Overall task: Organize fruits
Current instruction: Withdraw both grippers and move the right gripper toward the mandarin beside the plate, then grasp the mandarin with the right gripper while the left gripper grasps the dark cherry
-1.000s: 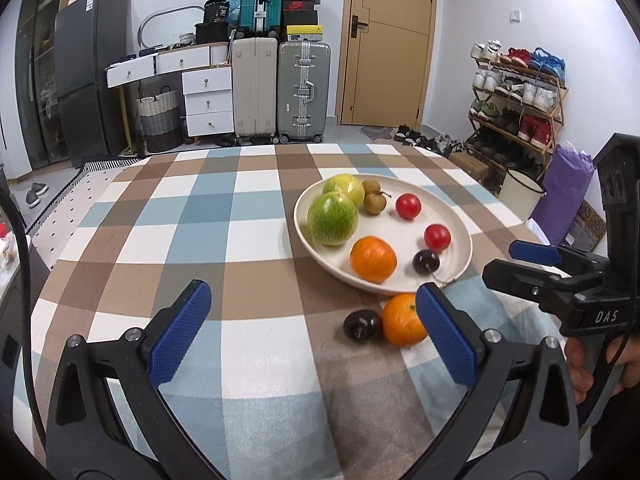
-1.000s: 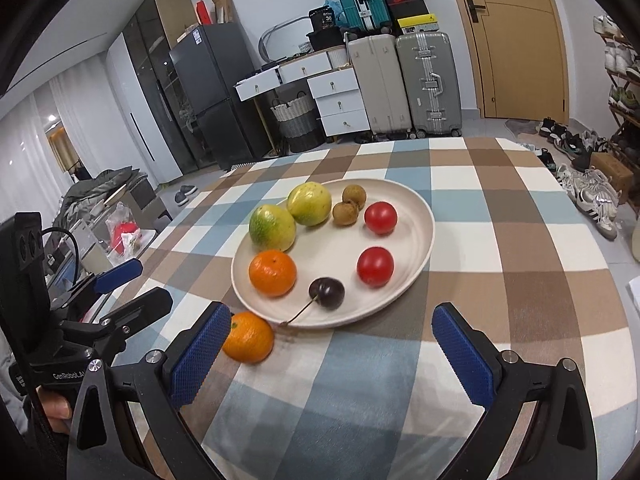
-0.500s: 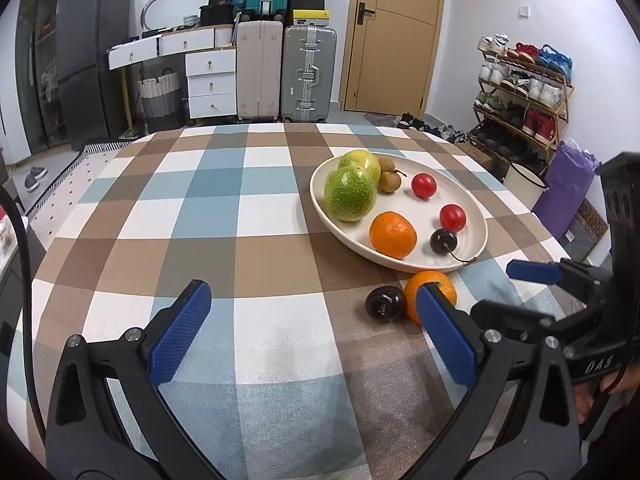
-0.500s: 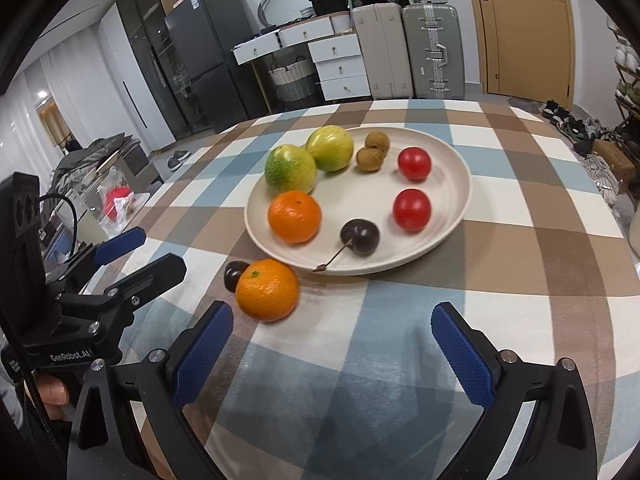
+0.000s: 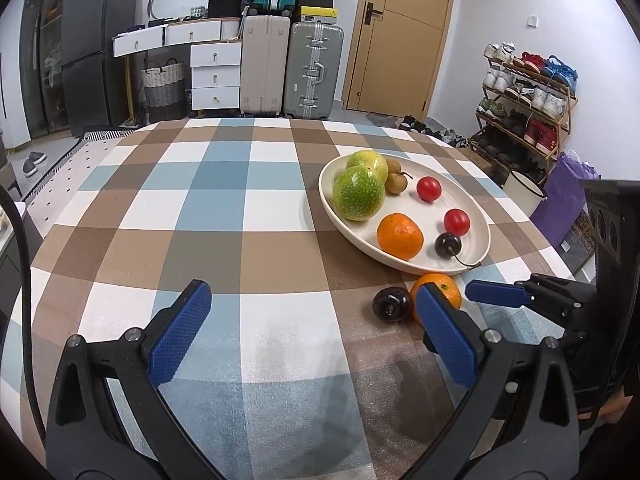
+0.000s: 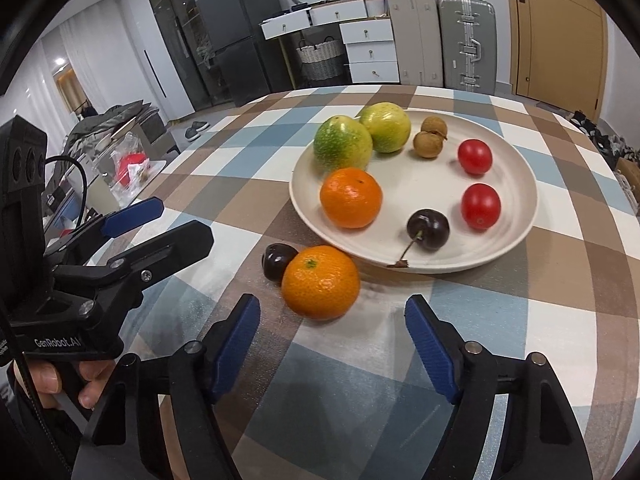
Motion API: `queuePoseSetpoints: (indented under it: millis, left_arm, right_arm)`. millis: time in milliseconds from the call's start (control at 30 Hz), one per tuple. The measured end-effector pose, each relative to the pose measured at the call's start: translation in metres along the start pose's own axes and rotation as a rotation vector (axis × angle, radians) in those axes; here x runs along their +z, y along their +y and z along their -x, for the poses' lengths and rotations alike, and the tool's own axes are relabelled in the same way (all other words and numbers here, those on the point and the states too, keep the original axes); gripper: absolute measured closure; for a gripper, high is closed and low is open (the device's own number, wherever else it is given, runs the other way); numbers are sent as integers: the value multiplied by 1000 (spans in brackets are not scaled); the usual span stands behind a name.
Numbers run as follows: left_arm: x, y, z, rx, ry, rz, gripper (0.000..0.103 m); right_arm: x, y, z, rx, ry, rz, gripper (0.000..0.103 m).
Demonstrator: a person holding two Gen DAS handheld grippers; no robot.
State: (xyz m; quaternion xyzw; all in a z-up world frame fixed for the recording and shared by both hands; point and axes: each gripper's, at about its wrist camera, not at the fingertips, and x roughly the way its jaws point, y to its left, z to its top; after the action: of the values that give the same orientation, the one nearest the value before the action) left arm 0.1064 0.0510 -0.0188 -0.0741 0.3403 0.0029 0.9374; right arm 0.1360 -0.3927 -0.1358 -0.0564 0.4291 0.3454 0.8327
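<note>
Grippers first, nearest the cameras. Right gripper (image 6: 332,340): blue pads spread apart, nothing between them, hovering low over the checked tablecloth (image 6: 520,320) just short of the loose orange (image 6: 321,282). Left gripper (image 5: 312,332): pads wide apart, empty, over the cloth; in its own view the right pad overlaps the edge of that orange. In the right wrist view the left gripper shows at the left, held in a hand (image 6: 60,380), pointing toward the fruit.

Loose fruit on the cloth: one orange, just outside the plate's near rim; one dark cherry (image 6: 278,260) touching it on the side toward the left gripper.

Plate (image 6: 516,236): cream, round, beyond the loose fruit. Contents, near to far: dark cherry with stem (image 6: 428,229), stem tip reaching the rim; second orange (image 6: 351,198); two red tomatoes (image 6: 480,205), apart from each other; two small brown fruits (image 6: 429,144), touching; two green fruits (image 6: 342,148) side by side at the far left of the plate.

Background: white drawers (image 5: 216,76), two upright suitcases (image 5: 314,70), dark fridge (image 5: 100,40), wooden door (image 5: 396,32), shoe rack (image 5: 524,96) along the wall.
</note>
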Motion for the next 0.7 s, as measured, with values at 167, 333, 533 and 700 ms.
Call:
queuePoseSetpoints:
  millis: [167, 333, 533, 700]
  left_arm:
    - [0, -2, -1, -1, 1, -8, 1]
    - [0, -2, -1, -2, 3, 0, 1]
    - [0, -3, -4, -6, 15, -8, 1]
    - [-1, -4, -10, -35, 52, -3, 1]
  right_arm:
    - [2, 2, -6, -5, 10, 5, 41]
    - [6, 5, -9, 1, 6, 15, 60]
    - [5, 5, -5, 11, -8, 26, 62]
    - [0, 1, 4, 21, -23, 34, 62]
